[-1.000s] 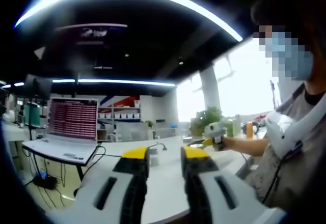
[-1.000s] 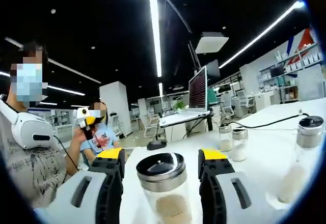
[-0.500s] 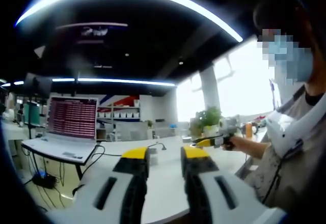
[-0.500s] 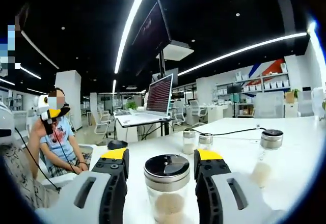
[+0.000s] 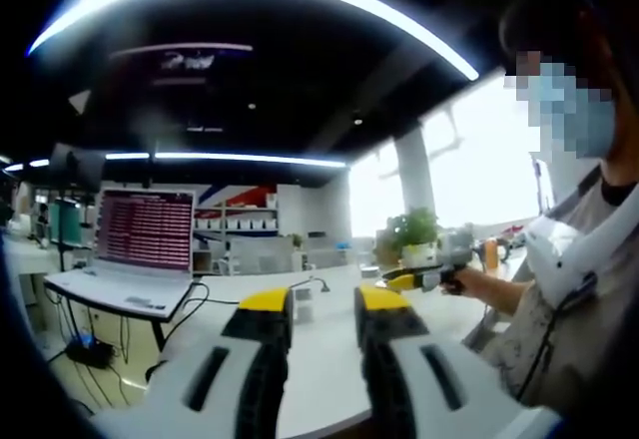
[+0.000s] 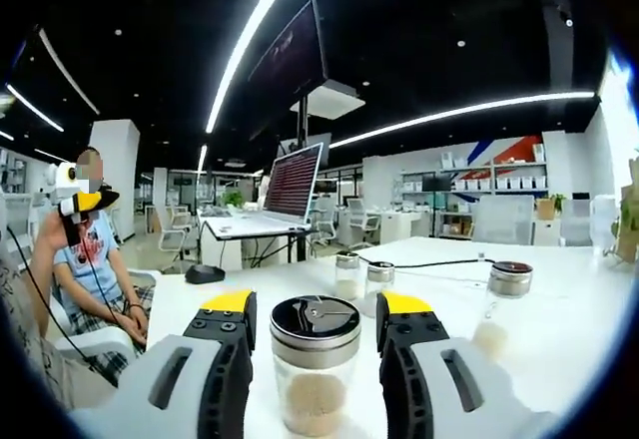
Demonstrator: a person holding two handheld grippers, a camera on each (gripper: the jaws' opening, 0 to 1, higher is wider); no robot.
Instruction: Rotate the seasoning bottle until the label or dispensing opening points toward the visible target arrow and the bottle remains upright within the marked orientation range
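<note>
- Standing upright on the white table (image 6: pixel 559 309), the seasoning bottle (image 6: pixel 315 361) sits between the right gripper (image 6: pixel 314 311) fingers, which flank its glass sides; whether they press it, I cannot tell.
- Beyond the bottle stand three more shakers (image 6: pixel 348 274), then a laptop (image 6: pixel 290 186).
- The left gripper (image 5: pixel 322 302) fingers are spread apart, holding nothing, over the table.

Right gripper view: four seasoning bottles on white table (image 6: pixel 559 309) — one at bottom centre (image 6: pixel 316 364), two side by side mid-frame (image 6: pixel 347 274) (image 6: pixel 379 285), one at right (image 6: pixel 502 299). One open laptop (image 6: pixel 268 200), one hanging monitor (image 6: pixel 288 60), one seated person at left (image 6: pixel 88 259). Left gripper view: one laptop (image 5: pixel 135 249), one potted plant (image 5: pixel 414 234).
</note>
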